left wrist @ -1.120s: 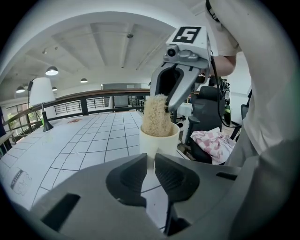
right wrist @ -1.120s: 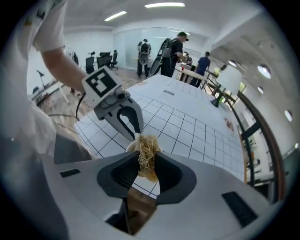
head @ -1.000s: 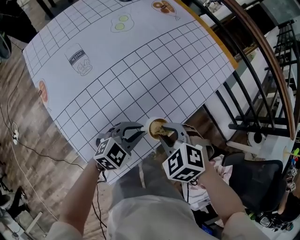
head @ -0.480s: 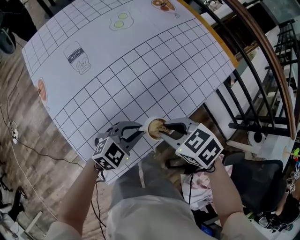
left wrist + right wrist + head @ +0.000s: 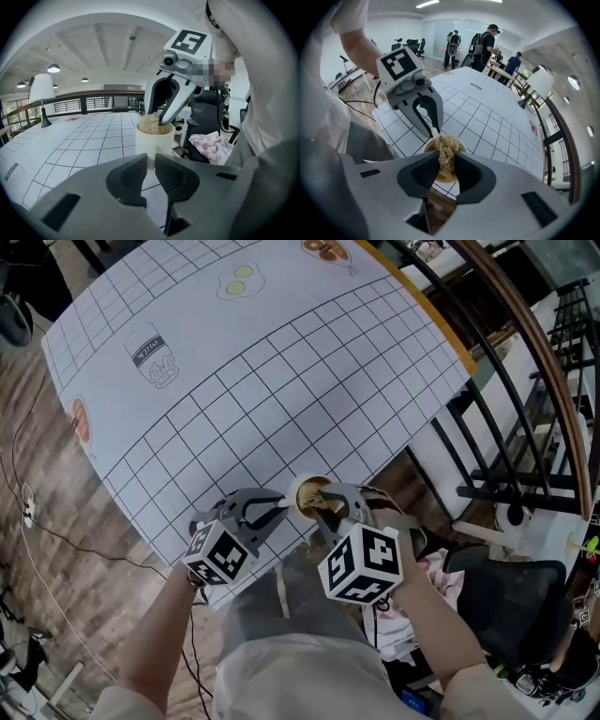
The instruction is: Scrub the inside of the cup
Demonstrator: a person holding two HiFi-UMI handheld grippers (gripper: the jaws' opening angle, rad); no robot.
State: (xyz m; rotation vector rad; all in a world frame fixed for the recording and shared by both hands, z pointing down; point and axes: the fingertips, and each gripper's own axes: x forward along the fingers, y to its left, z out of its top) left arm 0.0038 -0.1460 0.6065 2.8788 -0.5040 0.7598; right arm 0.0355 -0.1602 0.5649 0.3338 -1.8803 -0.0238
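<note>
Both pairs of jaws are clamped on something. The right gripper pinches a straw-coloured, fibrous scrubber, with the jaws held only a narrow way apart by the tuft between them. The left gripper is closed to a thin gap on a pale part at the side of the cup; I cannot tell whether that part is a handle or the wall.

That cup stands upright with its mouth up, right at the near edge of the table, just in front of the person. It lies straight below the right jaws, which point steeply down along its upright axis, and the scrubber already sits in its mouth. The left gripper comes in low from the side, so steadying seems to be its job. I judge the scrubbing falls to the right hand, working down and around the inner wall.
</note>
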